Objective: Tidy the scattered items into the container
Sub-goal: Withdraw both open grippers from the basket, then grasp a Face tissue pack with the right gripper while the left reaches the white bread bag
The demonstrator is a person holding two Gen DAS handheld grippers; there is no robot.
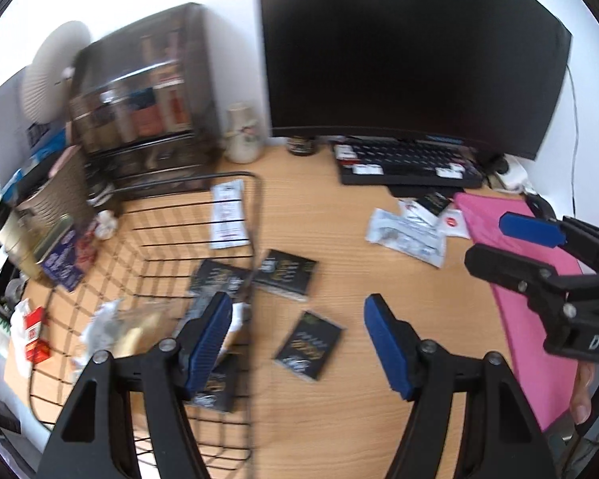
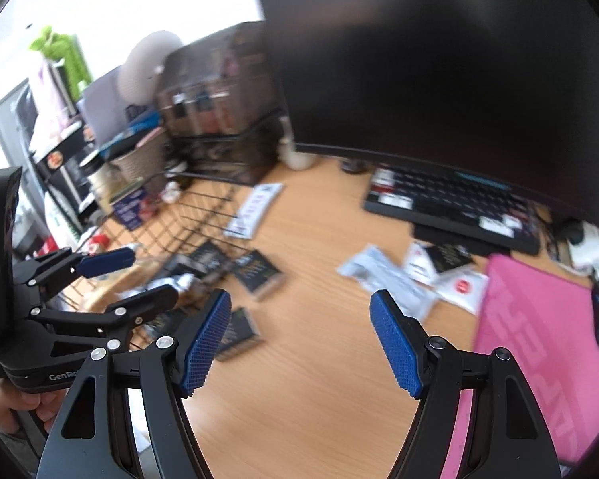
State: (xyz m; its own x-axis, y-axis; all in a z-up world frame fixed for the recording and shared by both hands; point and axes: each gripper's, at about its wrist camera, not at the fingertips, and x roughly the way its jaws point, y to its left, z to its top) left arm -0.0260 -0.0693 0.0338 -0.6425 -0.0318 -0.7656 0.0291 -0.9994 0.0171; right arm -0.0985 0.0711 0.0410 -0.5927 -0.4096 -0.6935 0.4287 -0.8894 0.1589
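Both grippers, left [image 1: 299, 343] and right [image 2: 301, 343], spread and empty above desk [image 1: 339, 419]; black packets [image 1: 309, 345] beside wire basket [image 1: 255, 207].

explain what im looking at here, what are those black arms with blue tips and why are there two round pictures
There is no robot. A person holds a hand tool in each hand, each ending in a two-finger claw with blue pads. Each tool carries a wide-angle camera looking forward along its fingers, hence the round, bent pictures.

One picture is from the left claw; the right claw shows at its right edge. The other picture is from the right claw, with the left one at its left edge and a hand holding it.

Both stand open and hold nothing.

Below is a wooden desk with a wire basket already holding some packets. Outside it lie black packets, a pale wrapper and white sachets, beside a pink mat, keyboard and monitor.
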